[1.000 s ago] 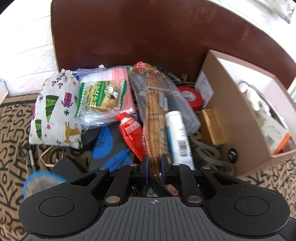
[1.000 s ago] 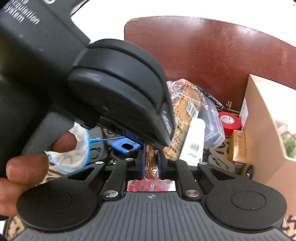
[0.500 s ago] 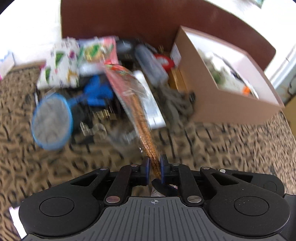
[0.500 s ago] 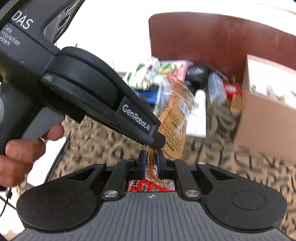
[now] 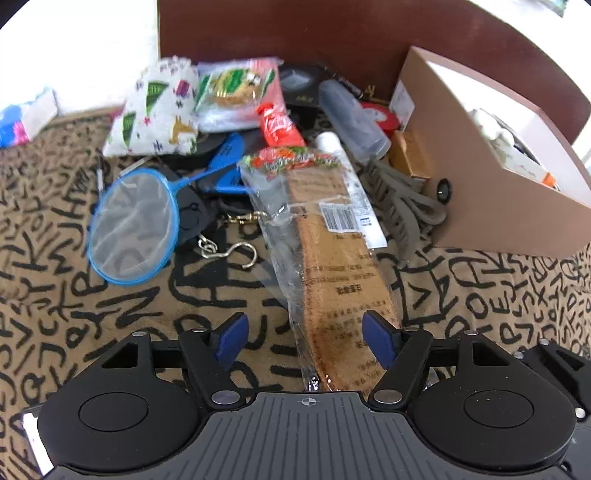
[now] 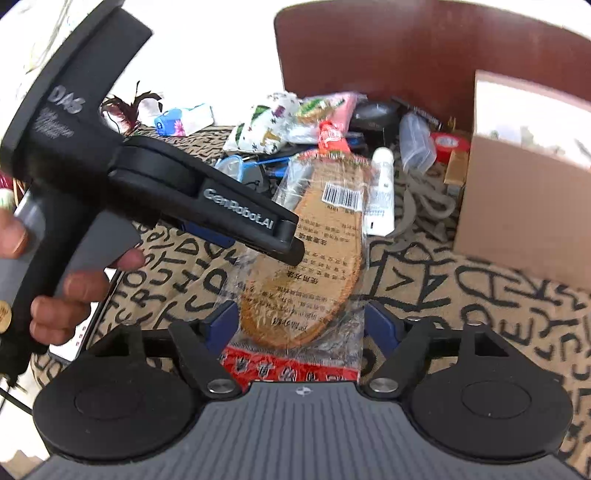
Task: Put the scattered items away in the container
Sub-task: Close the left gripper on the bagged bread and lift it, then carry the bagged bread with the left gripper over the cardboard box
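Note:
A clear packet of brown insoles (image 5: 332, 258) lies flat on the patterned cloth, its near end between the jaws of both grippers; it also shows in the right wrist view (image 6: 314, 258). My left gripper (image 5: 306, 338) is open, its blue pads apart on either side of the packet. My right gripper (image 6: 299, 325) is open too, jaws wide around the packet's red end. The left gripper's body (image 6: 166, 184) crosses the right wrist view. The cardboard box (image 5: 480, 192) stands at the right, holding several items.
Beyond the packet lie a blue net (image 5: 133, 225), a printed pouch (image 5: 155, 110), a snack bag (image 5: 236, 92), a red tube (image 5: 277, 125), a white tube (image 5: 328, 142), a grey strap (image 5: 402, 206), red tape (image 5: 384, 118) and a metal hook (image 5: 240, 254). A brown board (image 5: 295, 29) backs the pile.
Both grippers pulled back from the pile with the insole packet, then opened. The packet now lies flat on the cloth between the open jaws.

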Action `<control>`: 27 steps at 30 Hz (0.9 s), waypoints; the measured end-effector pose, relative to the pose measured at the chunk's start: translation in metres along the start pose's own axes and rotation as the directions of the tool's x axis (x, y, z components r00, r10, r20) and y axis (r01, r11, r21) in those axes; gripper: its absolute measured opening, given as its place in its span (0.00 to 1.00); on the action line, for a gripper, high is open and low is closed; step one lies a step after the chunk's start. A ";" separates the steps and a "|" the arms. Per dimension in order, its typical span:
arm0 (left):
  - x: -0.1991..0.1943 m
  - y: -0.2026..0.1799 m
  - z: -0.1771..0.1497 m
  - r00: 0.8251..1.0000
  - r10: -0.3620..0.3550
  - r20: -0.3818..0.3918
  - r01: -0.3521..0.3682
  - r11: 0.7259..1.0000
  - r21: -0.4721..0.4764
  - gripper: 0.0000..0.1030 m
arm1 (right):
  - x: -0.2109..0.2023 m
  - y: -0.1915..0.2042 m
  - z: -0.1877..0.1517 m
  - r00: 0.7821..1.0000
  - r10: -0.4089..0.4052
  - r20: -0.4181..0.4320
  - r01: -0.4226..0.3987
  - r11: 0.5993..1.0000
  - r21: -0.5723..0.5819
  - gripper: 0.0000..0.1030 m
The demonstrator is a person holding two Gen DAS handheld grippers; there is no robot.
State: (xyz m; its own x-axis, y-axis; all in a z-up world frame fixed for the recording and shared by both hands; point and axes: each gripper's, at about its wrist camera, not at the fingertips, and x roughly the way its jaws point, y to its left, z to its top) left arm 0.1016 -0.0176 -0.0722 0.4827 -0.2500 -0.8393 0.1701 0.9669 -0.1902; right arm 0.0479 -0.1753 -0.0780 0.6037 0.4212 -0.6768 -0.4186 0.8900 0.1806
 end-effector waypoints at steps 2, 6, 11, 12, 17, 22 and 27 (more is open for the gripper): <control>0.005 0.001 0.002 0.999 -0.029 -0.015 0.028 1.000 -0.004 0.78 | 0.010 -0.005 0.003 0.999 0.030 -0.015 -0.030 0.999 0.035 0.85; 0.019 -0.003 0.006 0.999 -0.035 -0.033 0.036 0.999 0.028 0.76 | 0.028 -0.009 0.007 0.998 0.042 -0.038 -0.039 0.997 0.073 0.87; 0.029 -0.007 0.011 0.996 -0.070 -0.053 0.075 0.994 0.083 0.44 | 0.047 -0.003 0.014 0.998 0.034 -0.049 -0.031 0.997 0.073 0.90; 0.028 -0.010 0.012 0.996 -0.069 -0.050 0.074 0.992 0.102 0.44 | 0.049 0.000 0.015 0.999 0.030 -0.042 -0.027 0.998 0.058 0.88; 0.034 -0.009 0.016 0.998 -0.046 -0.034 0.049 0.993 0.103 0.63 | 0.057 0.005 0.016 1.000 -0.003 -0.022 0.003 1.000 0.005 0.85; 0.037 -0.008 0.017 0.998 -0.059 -0.036 0.063 0.992 0.106 0.49 | 0.063 0.012 0.014 0.999 -0.042 -0.012 0.042 0.998 -0.052 0.84; 0.024 -0.014 0.007 0.998 -0.043 -0.040 0.047 0.991 0.126 0.42 | 0.046 0.015 0.007 0.999 -0.037 -0.008 0.036 0.997 -0.071 0.79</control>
State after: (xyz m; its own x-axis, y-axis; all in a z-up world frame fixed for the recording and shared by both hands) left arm 0.1171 -0.0376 -0.0863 0.4399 -0.2886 -0.8504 0.2997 0.9398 -0.1640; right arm 0.0743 -0.1408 -0.1012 0.6133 0.3870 -0.6886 -0.4436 0.8900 0.1052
